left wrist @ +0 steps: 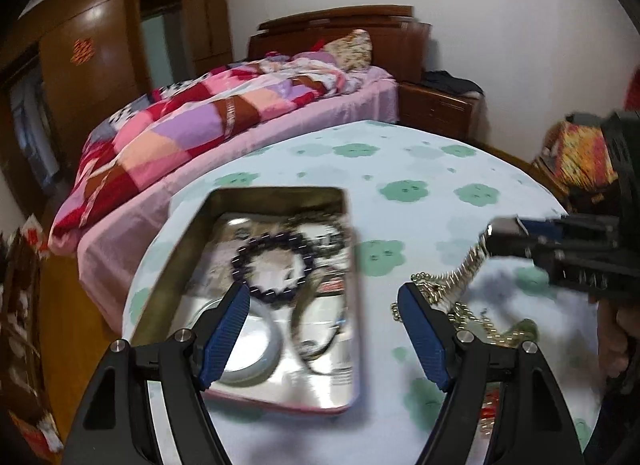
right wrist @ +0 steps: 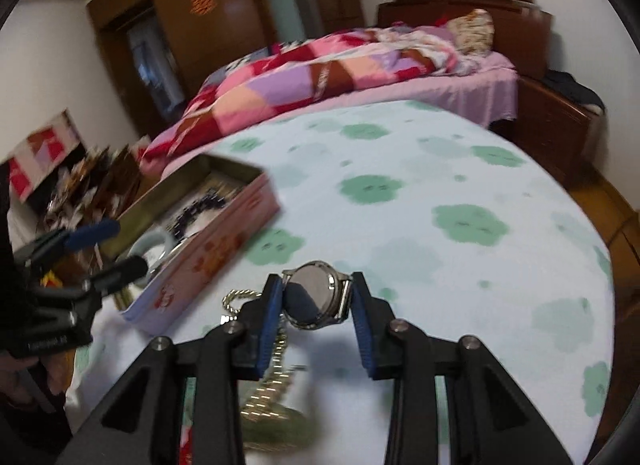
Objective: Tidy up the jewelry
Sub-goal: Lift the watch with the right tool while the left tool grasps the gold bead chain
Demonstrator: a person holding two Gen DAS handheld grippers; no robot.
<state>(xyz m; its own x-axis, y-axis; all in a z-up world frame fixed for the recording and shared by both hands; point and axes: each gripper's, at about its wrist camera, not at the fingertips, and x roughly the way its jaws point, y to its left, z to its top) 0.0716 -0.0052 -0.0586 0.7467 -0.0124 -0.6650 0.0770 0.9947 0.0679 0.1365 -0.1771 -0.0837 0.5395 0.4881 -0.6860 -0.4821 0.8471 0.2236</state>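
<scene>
A pink metal tin (left wrist: 347,265) (right wrist: 208,261) lies open on the round table. It holds a dark bead bracelet (left wrist: 274,265), a pale bangle (left wrist: 256,349) and other pieces. My left gripper (left wrist: 322,325) is open and empty, hovering over the tin's near right part. My right gripper (right wrist: 316,305) is shut on a silver wristwatch (right wrist: 314,297); its metal band (right wrist: 272,389) hangs down. In the left wrist view the right gripper (left wrist: 496,239) holds the band (left wrist: 464,269) above a heap of gold chains (left wrist: 472,317).
The table has a light blue cloth with green flowers (right wrist: 440,205). A bed with a patchwork quilt (left wrist: 192,121) stands behind it. A wooden nightstand (left wrist: 436,105) and wardrobe (left wrist: 100,61) are farther back. Clutter (right wrist: 80,177) lies on the left.
</scene>
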